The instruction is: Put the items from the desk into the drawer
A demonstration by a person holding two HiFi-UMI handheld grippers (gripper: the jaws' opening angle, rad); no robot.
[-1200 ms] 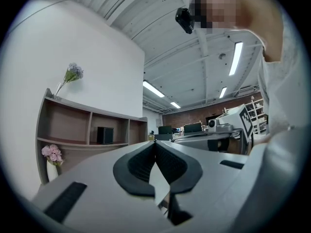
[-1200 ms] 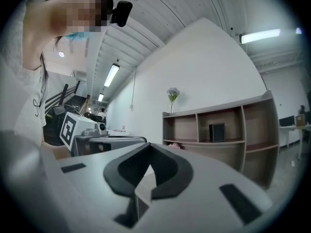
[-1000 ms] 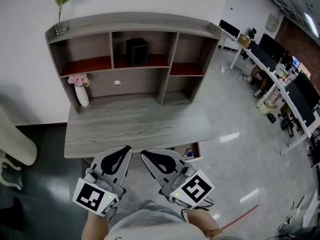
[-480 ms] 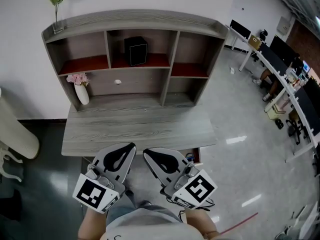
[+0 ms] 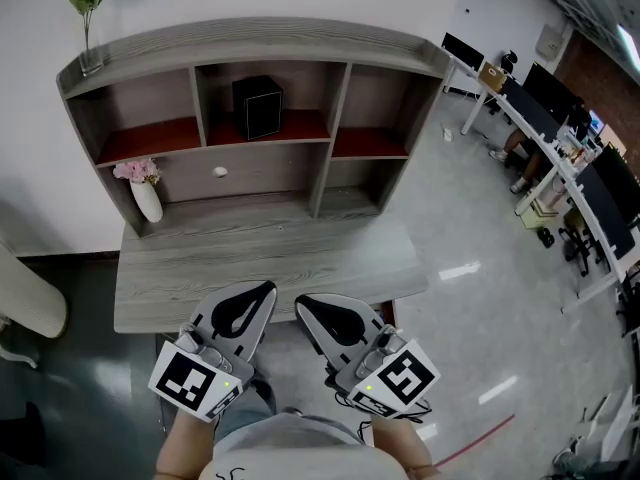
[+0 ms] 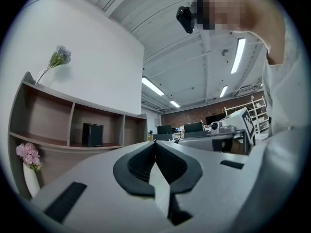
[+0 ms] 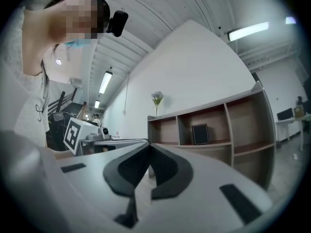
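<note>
**Table almost bare, both grippers idle at its front edge**

A white vase (image 5: 147,200) of pink flowers (image 5: 135,171) stands alone on the grey wooden table (image 5: 270,258), tucked into the back left corner against the shelf unit (image 5: 250,36). The rest of the top shows bare wood. The vase sits where a decoration would, clear of the working area, so it may not be meant for storing at all.

A black box (image 5: 257,108) stands upright in the middle upper compartment. A glass vase (image 5: 88,58) holding a blue stem rests on the unit's top left corner. Both are well above the table surface.

The drawer cannot be made out. The table's front edge and the right gripper cover the spot beneath it, so whether it is open or closed cannot be told.

The left gripper (image 5: 260,290) and the right gripper (image 5: 304,304) hover side by side just in front of the table, close to the person's body. Each one's fingers are pressed together at the tips with nothing between them — the resting hold of tools that have no load. Their marker cubes (image 5: 190,383) face up toward the head camera.

Neither gripper is near the vase or the shelves, so the sorting looks largely finished — or paused. Beyond the table's right end, polished floor (image 5: 470,268) runs out to rows of office desks (image 5: 540,138).
</note>
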